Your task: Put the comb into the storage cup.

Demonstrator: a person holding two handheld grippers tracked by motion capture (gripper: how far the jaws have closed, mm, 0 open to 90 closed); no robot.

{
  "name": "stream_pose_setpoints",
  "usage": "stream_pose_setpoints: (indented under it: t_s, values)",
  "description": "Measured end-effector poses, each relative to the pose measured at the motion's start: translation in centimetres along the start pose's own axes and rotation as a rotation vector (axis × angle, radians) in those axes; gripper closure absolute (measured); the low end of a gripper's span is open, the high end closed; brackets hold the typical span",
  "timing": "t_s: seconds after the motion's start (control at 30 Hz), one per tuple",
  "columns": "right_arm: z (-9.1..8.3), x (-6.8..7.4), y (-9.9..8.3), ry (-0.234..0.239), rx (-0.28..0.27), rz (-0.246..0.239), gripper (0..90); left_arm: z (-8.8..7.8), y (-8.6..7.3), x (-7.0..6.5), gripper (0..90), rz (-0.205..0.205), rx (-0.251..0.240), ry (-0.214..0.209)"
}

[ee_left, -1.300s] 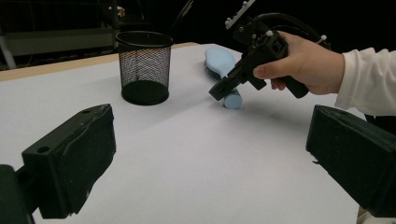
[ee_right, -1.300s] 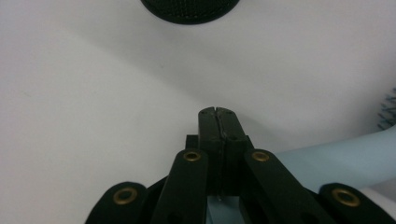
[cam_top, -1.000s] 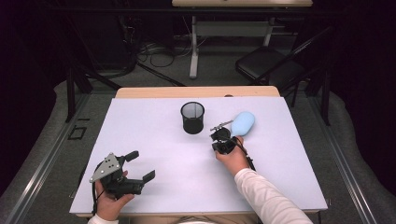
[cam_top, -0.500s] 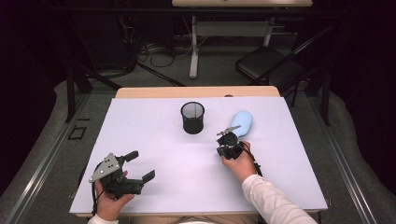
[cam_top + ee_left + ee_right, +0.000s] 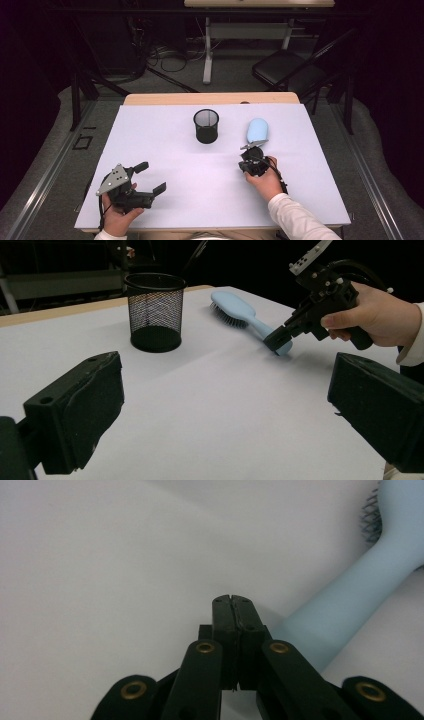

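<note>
Closed tight with nothing between them, the jaws of my right gripper (image 5: 234,602) now sit at the end of the handle of the light blue hairbrush (image 5: 258,131), beside it rather than around it. A second ago this gripper was higher on the table, close to the brush head and nearer to the black mesh cup (image 5: 206,126); since then I have drawn it back toward me along the brush. The brush itself seems to lie where it was. I judge that I must open these jaws before any grasp on the handle is possible. It lies flat on the white table (image 5: 165,145), right of the cup, its long axis running from far to near, with the head away from me and the handle toward my right hand. My left gripper (image 5: 150,176) has stayed near the front left edge, its jaws wide apart and empty.
</note>
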State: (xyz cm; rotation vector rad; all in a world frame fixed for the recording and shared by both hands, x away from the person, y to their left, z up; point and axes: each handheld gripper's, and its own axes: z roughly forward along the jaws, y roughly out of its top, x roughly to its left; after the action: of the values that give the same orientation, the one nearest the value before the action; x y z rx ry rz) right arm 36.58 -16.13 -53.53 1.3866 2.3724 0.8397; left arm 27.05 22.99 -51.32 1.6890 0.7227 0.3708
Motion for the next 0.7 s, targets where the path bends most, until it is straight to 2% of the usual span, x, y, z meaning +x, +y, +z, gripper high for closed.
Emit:
stream_pose_setpoints:
  t_s: [0.7]
  values:
    - [-2.4, -2.8, -2.2, -0.043, -0.012, 0.042, 90.0, 0.1, 0.0, -0.1, 1.8, 0.003, 0.002, 0.006]
